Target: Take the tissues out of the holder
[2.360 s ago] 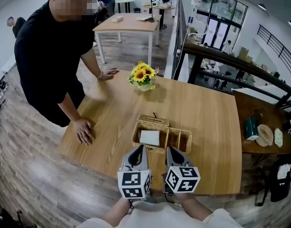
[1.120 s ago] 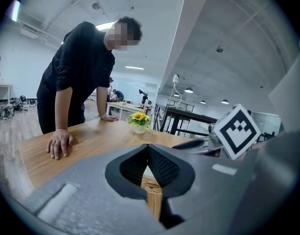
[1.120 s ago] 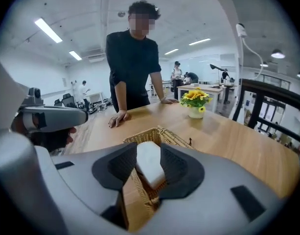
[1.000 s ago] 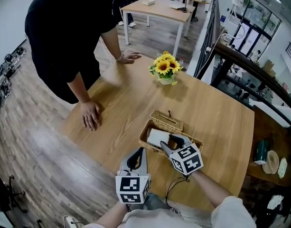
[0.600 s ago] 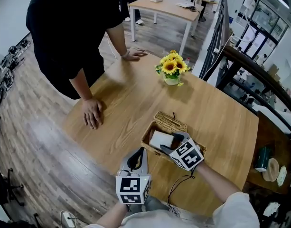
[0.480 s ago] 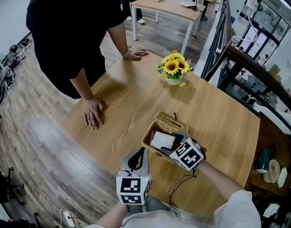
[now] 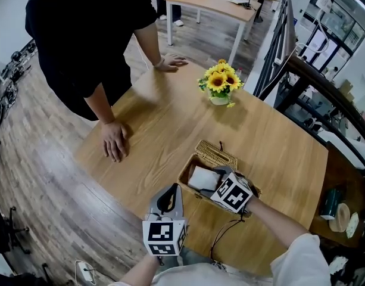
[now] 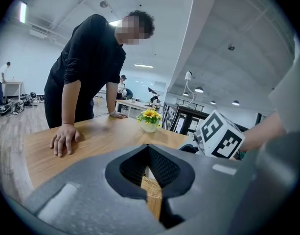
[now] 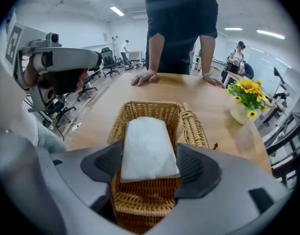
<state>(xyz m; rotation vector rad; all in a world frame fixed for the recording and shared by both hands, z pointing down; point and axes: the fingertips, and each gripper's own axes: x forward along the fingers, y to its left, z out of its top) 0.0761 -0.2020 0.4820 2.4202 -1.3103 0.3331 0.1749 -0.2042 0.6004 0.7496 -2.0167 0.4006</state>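
Note:
The holder is a wicker basket [image 7: 245, 185] [image 9: 150, 112] near the table's front edge, with a white stack of tissues [image 7: 200, 178] [image 9: 148, 147] lying in it. My right gripper [image 7: 213, 179] [image 9: 150, 169] points steeply down into the basket. Its jaws have just been opening and now stand wide, one on each side of the stack, without pressing on it. My left gripper [image 7: 168, 190] [image 8: 148, 148] hovers over the table edge to the left of the basket, shut and empty.
A person leans on the far left of the table [image 7: 170, 121], with one hand [image 7: 114, 142] flat near the left edge and the other [image 7: 172, 62] at the back. A vase of sunflowers [image 7: 219, 84] stands at the back. A woven lid [image 7: 215, 153] lies behind the basket.
My right gripper came forward from the table edge and sank down over the basket, rolling as it went, and its jaws spread apart around the tissues. The left gripper shifted only slightly.

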